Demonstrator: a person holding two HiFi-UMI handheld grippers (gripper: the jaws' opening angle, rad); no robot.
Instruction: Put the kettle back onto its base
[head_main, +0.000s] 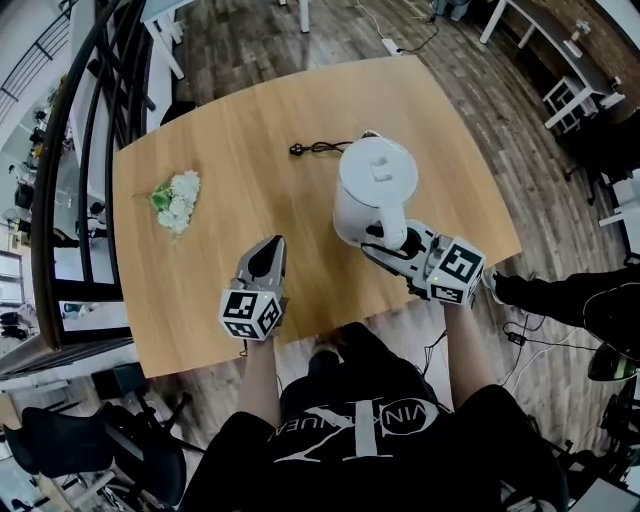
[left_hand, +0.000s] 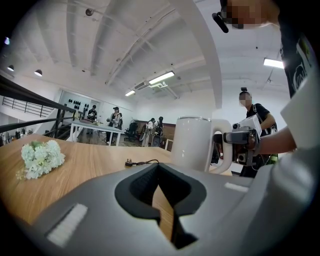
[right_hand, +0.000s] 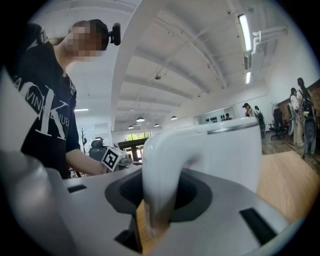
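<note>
A white kettle (head_main: 372, 190) stands upright right of the middle of the wooden table (head_main: 230, 130). My right gripper (head_main: 385, 240) is shut on the kettle's handle (right_hand: 162, 165), which fills the space between its jaws. A black cord with its plug (head_main: 298, 150) runs from the left to the foot of the kettle. The base is hidden under or behind the kettle, so I cannot tell whether the kettle rests on it. My left gripper (head_main: 272, 245) hovers over the table left of the kettle, jaws together and holding nothing. In the left gripper view the kettle (left_hand: 195, 142) stands ahead to the right.
A small bunch of white flowers (head_main: 178, 200) lies at the table's left side. The table's near edge runs just under both grippers. A black chair (head_main: 90, 450) stands at the lower left. Several people (left_hand: 115, 120) stand far behind another table.
</note>
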